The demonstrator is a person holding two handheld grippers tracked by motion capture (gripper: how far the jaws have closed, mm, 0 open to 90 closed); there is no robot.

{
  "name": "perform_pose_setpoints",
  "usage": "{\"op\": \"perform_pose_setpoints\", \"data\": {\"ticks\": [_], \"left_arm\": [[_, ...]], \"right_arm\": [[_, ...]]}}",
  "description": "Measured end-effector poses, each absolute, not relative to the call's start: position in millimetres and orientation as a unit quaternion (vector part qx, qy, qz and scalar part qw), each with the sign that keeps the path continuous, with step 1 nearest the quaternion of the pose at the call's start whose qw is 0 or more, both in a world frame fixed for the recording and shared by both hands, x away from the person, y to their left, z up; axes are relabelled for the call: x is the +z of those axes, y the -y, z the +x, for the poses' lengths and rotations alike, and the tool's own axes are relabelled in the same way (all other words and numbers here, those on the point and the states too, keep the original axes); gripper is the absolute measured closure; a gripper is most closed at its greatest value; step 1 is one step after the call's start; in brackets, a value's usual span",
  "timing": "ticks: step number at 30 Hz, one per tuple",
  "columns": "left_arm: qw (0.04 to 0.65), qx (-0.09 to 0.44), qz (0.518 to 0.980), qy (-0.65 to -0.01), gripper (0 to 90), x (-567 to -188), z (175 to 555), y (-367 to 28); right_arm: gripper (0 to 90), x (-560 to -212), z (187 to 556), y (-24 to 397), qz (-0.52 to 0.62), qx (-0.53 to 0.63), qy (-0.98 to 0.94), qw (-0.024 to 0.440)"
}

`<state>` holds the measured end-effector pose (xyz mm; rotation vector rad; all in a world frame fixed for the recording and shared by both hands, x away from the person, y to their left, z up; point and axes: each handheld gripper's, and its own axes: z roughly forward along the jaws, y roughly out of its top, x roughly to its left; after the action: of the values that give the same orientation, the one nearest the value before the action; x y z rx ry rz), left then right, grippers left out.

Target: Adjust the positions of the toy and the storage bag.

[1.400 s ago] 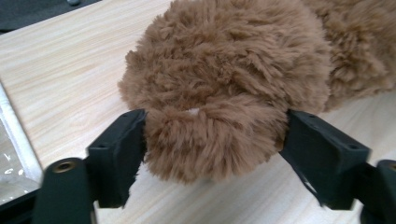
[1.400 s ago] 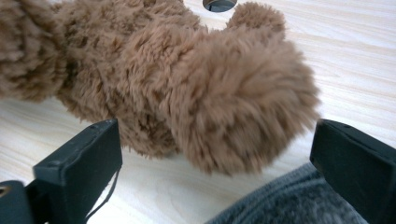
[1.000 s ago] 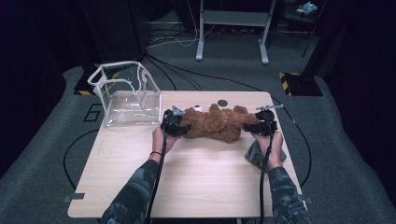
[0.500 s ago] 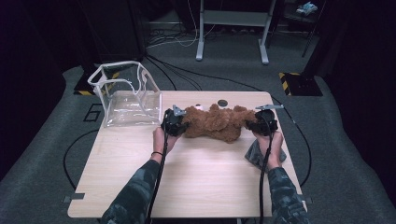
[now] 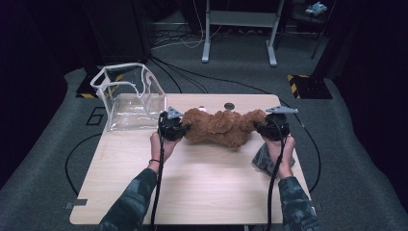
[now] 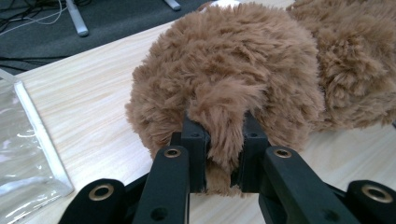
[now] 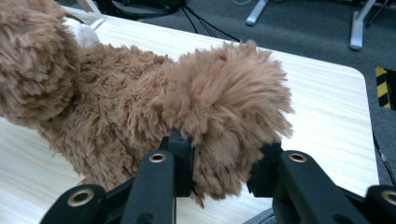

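Note:
A brown plush toy (image 5: 222,127) lies stretched across the far half of the wooden table (image 5: 202,187). My left gripper (image 5: 177,126) is shut on a tuft of fur at the toy's left end (image 6: 224,105), the jaws pinching it close together. My right gripper (image 5: 265,128) is shut on a fluffy limb at the toy's right end (image 7: 229,112), with the fur bulging between its jaws. A white patch (image 7: 83,33) shows on the toy far off in the right gripper view. Both hands hold the grippers from the near side.
A clear plastic bag with white trim (image 5: 126,95) stands open at the table's far left corner; its edge (image 6: 32,140) lies just left of my left gripper. A small dark disc (image 5: 229,106) sits behind the toy. A grey cloth (image 5: 262,159) lies under the right hand.

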<state>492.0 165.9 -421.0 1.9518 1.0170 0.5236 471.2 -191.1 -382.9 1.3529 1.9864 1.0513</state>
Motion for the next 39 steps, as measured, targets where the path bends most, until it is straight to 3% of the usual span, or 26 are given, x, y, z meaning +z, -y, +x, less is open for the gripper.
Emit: {"op": "perform_pose_setpoints", "data": {"ticks": [15,32,36,39], "left_arm": [[0.43,0.2,0.784,-0.4,77.7,-411.9,481.2,-184.1],[0.366,0.199,0.813,-0.407,76.3,-433.1,520.5,-172.8],[0.366,0.174,0.805,-0.434,68.2,-444.2,525.9,-177.2],[0.372,0.169,0.797,-0.445,51.7,-440.8,523.0,-181.7]], "right_arm": [[68.4,-375.1,439.7,181.3,0.479,0.404,-0.738,0.25],[68.2,-406.4,425.4,172.8,0.488,0.393,-0.748,0.218],[67.7,-417.0,427.0,169.7,0.492,0.39,-0.752,0.203],[67.1,-416.9,427.3,169.9,0.496,0.389,-0.75,0.201]]}}
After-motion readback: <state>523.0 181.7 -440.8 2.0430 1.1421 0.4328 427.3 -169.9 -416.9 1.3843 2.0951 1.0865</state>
